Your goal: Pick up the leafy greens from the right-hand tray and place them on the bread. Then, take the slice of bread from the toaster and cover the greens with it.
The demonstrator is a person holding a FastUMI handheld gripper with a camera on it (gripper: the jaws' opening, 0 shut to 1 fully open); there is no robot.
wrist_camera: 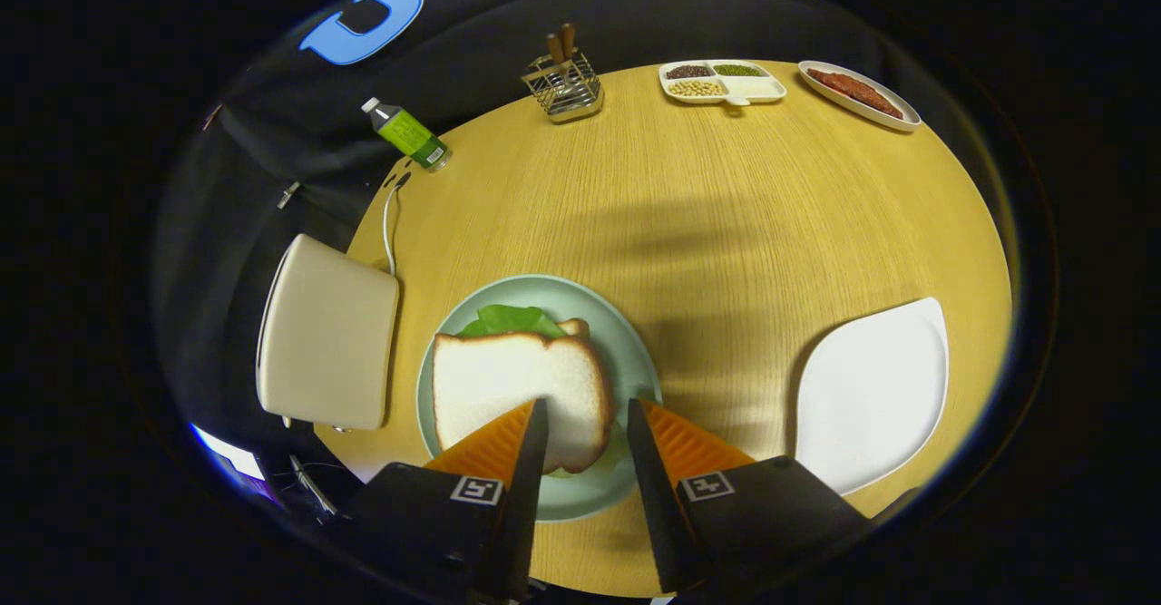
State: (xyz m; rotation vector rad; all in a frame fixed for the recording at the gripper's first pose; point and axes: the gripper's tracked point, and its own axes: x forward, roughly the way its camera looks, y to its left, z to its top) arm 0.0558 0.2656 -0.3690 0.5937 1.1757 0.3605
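**Top slice on greens, tongs released above plate**

Tongs point(585, 410) spread apart and gripping nothing, poised over the near edge of the pale green plate point(635, 351). Top slice of bread point(508, 387) laid flat on that plate, its near corner showing in the gap between the fingers point(494, 446), not pinched by them. Leafy greens point(512, 318) peeking out from under the slice's far edge, with a corner of the lower bread point(575, 326) just beside them. Cream toaster point(328, 344) just left of the plate, at the tabletop point(726, 197) edge, white cord trailing behind. Empty white tray point(875, 392) off to the right. Farther back: green-labelled bottle point(406, 133), wire utensil holder point(564, 86), divided dish of beans point(723, 82), oval dish of red strips point(858, 93).
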